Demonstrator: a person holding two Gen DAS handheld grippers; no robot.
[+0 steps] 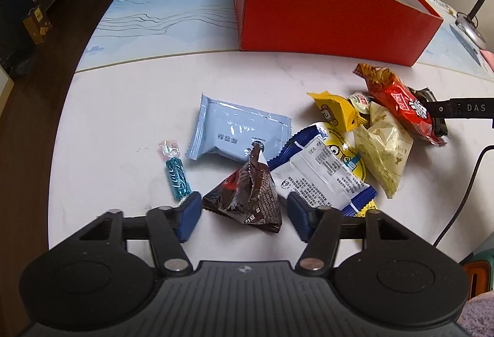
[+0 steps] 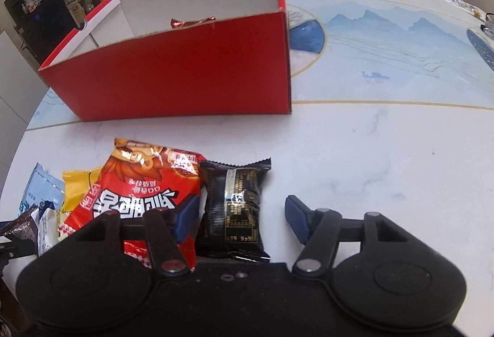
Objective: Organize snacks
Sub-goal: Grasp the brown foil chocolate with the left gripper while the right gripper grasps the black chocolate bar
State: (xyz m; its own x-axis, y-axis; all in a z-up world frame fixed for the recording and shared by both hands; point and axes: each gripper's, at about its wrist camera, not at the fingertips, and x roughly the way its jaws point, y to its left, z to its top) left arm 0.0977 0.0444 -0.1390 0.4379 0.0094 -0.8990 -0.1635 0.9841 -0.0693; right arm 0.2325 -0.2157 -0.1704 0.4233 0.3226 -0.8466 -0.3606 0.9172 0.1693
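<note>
the desk [image 1: 123, 108] is a rounded white marble-look top with a pale blue mountain print across its far part; in the left wrist view dark wood floor and a low cabinet crowded with small items lie beyond its edge, while the right wrist view shows shelves, a screen and a pink cushion behind it. an open red box [image 1: 324, 18] with white inside walls stands on the far part of the desk, its long side facing the snacks. the left gripper [image 1: 244, 213] points steeply down with its blue fingers [image 1: 190, 213] parted either side of a dark brown pyramid packet [image 1: 247, 198], whose peak tips away toward the box; whether the fingers press on it cannot be told. a teal twisted candy [image 1: 177, 176] lies just beside the left finger, long axis running away from the camera. a light blue packet [image 1: 237, 130] lies beyond, and a blue-and-white packet [image 1: 321, 170] and yellow packets sit to the right. the right gripper [image 2: 244, 216] straddles a black packet [image 2: 236, 210], long axis running toward the box; the right finger stands clear of it, so it is ungripped. beside it lies a red packet [image 2: 142, 188]. only the right wrist view shows a shiny red wrapper [image 2: 191, 22] inside the box; only the left shows the candy.
</note>
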